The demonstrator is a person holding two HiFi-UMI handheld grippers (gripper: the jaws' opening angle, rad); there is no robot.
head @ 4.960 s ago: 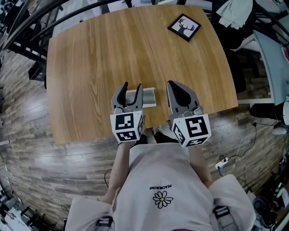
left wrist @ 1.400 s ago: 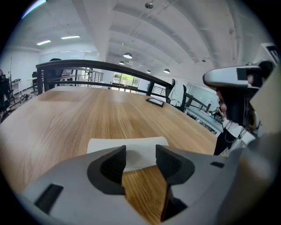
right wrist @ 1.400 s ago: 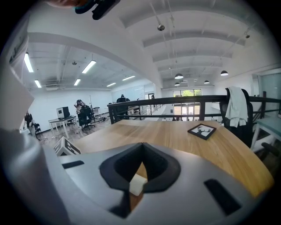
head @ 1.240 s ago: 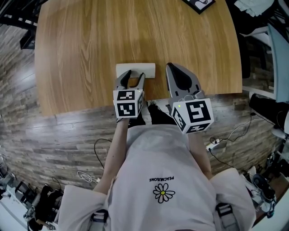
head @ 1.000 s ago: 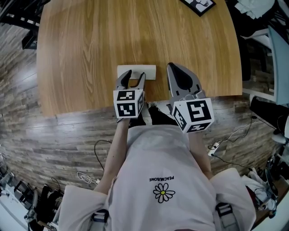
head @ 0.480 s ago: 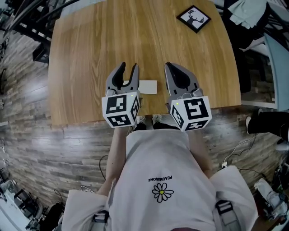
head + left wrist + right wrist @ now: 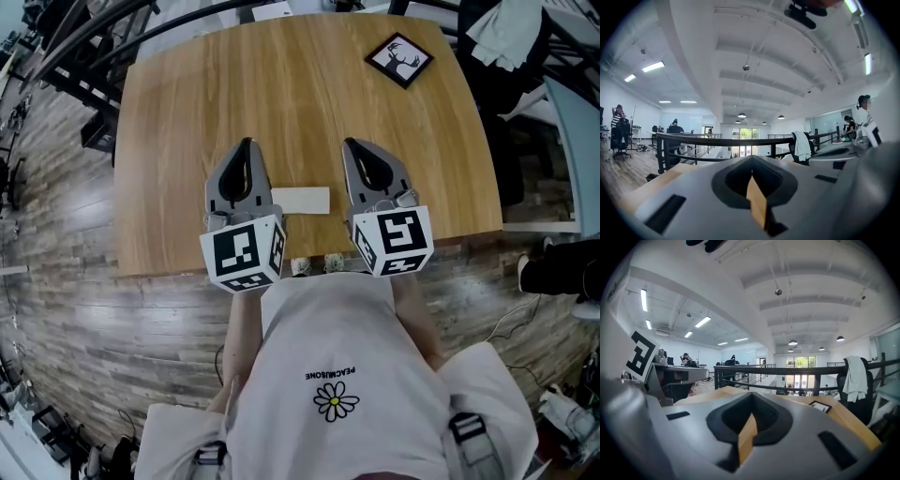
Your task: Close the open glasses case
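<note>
The white glasses case (image 7: 300, 200) lies flat with its lid down near the front edge of the wooden table (image 7: 187, 103). It sits between my two grippers, and neither touches it. My left gripper (image 7: 247, 145) is held above the table just left of the case. Its jaws have just been closing and now meet with nothing between them. My right gripper (image 7: 353, 145) hovers just right of the case, also shut and empty. Both gripper views look level across the room over the joined jaws, the left gripper (image 7: 751, 159) and the right gripper (image 7: 751, 398); the case is out of sight in both.
A black-framed deer picture (image 7: 404, 58) lies at the table's far right corner and also shows as the picture (image 7: 820, 405) in the right gripper view. A dark railing (image 7: 726, 140) runs behind the table. Chairs and clothing (image 7: 502, 33) stand at the right.
My left gripper has come up off the case, moved a little left and closed its jaws on nothing. The case, open five seconds ago, now lies shut. My right gripper rose slightly.
</note>
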